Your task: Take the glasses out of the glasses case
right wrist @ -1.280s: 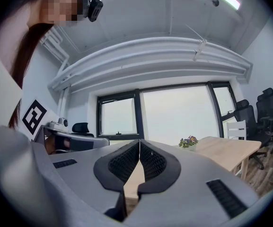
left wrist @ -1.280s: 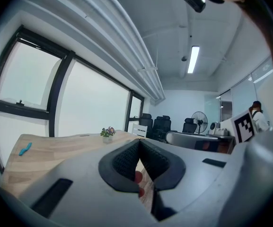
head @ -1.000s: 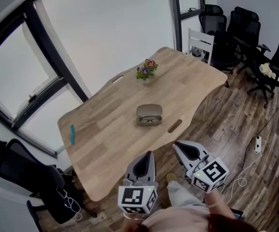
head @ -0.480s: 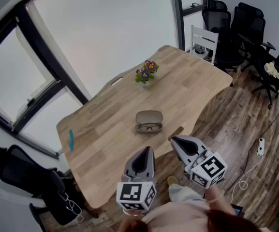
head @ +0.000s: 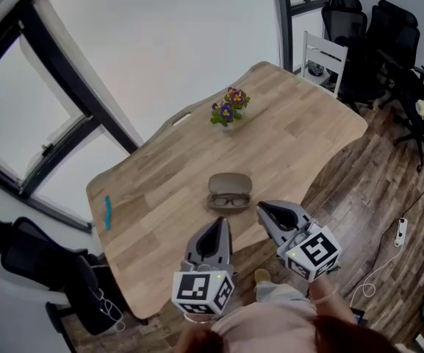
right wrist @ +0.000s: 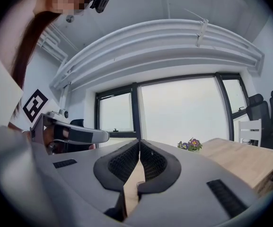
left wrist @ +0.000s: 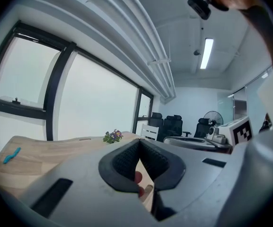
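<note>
An open glasses case (head: 229,191) lies near the middle of the wooden table (head: 160,197), and a pair of dark-framed glasses (head: 231,201) rests in its front half. Both grippers hang off the table's near edge, short of the case. My left gripper (head: 220,224) is shut with nothing between its jaws; the left gripper view shows its pads (left wrist: 127,161) meeting. My right gripper (head: 261,209) is shut too, its pads (right wrist: 148,161) pressed together and holding nothing. The case is hidden in both gripper views.
A small pot of purple flowers (head: 227,109) stands at the table's far side. A turquoise pen (head: 108,212) lies near the left edge. Black office chairs (head: 377,35) and a white chair (head: 320,54) stand at the right; another black chair (head: 28,252) at the lower left.
The head view has drawn a little closer to the table. Both grippers have crept forward toward the case and stay shut.
</note>
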{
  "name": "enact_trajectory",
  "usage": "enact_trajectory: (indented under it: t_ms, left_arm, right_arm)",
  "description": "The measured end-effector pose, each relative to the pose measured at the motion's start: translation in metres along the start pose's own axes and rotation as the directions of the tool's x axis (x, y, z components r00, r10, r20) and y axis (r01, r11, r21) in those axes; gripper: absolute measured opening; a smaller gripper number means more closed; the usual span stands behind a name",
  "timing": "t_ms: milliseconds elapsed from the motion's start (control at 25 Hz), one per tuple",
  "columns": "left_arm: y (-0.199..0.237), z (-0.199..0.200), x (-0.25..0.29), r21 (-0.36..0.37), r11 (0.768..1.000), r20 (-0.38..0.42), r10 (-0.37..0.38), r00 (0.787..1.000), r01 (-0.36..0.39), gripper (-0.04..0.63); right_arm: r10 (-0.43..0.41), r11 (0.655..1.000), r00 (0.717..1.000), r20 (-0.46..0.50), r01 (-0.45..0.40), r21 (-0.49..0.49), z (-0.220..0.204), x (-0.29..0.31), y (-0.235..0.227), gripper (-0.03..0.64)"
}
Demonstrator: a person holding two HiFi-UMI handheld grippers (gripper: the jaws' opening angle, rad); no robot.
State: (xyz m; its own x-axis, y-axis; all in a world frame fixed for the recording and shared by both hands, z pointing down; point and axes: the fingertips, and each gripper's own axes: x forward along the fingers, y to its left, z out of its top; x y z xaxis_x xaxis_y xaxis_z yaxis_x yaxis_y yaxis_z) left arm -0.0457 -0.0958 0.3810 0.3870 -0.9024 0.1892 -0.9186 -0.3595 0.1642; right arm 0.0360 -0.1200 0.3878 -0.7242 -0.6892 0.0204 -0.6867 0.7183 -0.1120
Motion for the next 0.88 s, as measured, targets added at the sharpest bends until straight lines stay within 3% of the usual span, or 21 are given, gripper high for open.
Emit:
enact_trajectory:
  t_ms: [480, 880]
  left_arm:
    - [0.029, -0.005, 0.038, -0.034, 0.996, -0.023, 0.085, 0.996, -0.086, 0.001]
    - [0.053, -0.009, 0.055, -0.037, 0.997, -0.052, 0.062, 0.997, -0.064, 0.001]
  right_arm:
    - [0.089, 0.995, 0.993, -0.074, -0.092, -0.034, -0.022, 0.049, -0.028, 0.002]
    - [0.131, 0.986, 0.976, -0.172, -0.147, -0.081, -0.046, 0.084, -0.033, 0.005]
